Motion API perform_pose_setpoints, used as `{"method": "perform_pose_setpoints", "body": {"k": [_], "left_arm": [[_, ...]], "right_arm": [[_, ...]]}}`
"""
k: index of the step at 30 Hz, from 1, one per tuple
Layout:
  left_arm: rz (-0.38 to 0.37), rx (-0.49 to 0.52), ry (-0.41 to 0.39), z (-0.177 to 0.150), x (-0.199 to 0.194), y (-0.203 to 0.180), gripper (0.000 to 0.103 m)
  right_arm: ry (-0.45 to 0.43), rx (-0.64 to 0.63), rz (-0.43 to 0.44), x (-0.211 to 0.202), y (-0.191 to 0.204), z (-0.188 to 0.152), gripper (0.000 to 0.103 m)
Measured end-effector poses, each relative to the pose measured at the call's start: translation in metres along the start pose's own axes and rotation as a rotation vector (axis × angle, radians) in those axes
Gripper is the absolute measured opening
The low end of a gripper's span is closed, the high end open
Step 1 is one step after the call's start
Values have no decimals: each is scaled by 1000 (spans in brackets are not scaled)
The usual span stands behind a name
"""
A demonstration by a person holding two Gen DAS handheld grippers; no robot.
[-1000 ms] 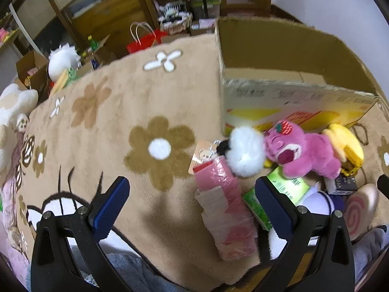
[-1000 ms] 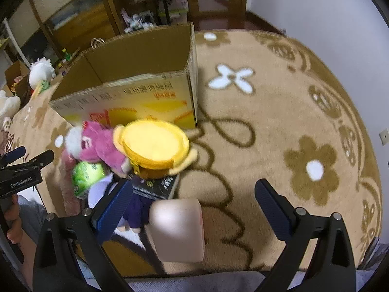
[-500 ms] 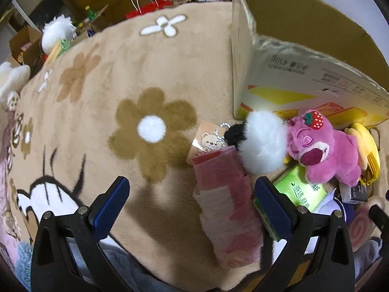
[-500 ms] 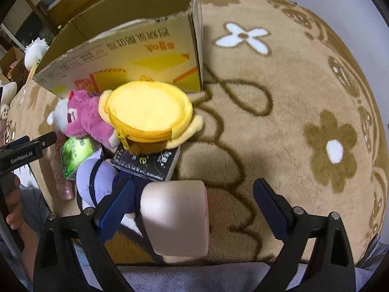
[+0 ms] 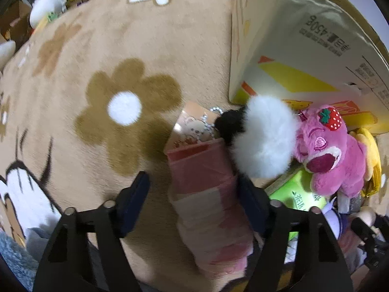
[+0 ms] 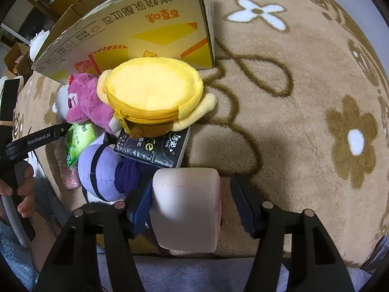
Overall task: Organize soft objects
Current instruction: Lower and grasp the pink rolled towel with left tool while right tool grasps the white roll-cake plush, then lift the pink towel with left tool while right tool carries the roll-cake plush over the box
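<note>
The left gripper [image 5: 194,202] is closing around the pink tissue pack [image 5: 209,194], its long axis running away between the jaws; the right gripper [image 6: 192,209] is closing on the pale pink block [image 6: 187,209], both on the rug [image 5: 73,73] before the cardboard box [image 5: 304,48]

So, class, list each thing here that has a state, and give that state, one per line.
Left tool: closing around the pink packet.
Right tool: closing around the pale pink block.
Cardboard box: open-topped.
Yellow pouch: zipped shut.
</note>
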State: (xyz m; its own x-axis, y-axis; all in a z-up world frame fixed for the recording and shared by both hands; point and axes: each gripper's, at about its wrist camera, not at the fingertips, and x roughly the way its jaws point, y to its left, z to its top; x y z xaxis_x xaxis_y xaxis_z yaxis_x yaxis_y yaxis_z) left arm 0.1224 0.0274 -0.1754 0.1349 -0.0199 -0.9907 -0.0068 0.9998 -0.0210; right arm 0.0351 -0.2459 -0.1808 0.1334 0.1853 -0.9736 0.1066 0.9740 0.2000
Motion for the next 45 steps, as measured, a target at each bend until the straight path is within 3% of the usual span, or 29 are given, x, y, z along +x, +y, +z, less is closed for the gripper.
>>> {"method": "perform_pose_setpoints", "body": {"k": [5, 11, 20, 28, 37, 45], "left_arm": [[-12, 2, -10, 0, 0, -2, 50], [-22, 5, -18, -1, -3, -3, 46], [-32, 48, -79, -6, -15, -8, 44], [-35, 80, -155, -20, -49, -25, 43], [-46, 123, -276, -46, -92, -20, 42], [-60, 147, -451, -62, -142, -22, 42]], "right_arm": [[-11, 6, 12, -3, 2, -3, 56], [-25, 7, 19, -9, 3, -6, 46], [-86, 24, 5, -29, -3, -11, 44], [-235, 42, 8, -58, -7, -16, 44], [-493, -26, -12, -101, 16, -20, 42], [-634, -77, -55, -129, 31, -34, 40]]}}
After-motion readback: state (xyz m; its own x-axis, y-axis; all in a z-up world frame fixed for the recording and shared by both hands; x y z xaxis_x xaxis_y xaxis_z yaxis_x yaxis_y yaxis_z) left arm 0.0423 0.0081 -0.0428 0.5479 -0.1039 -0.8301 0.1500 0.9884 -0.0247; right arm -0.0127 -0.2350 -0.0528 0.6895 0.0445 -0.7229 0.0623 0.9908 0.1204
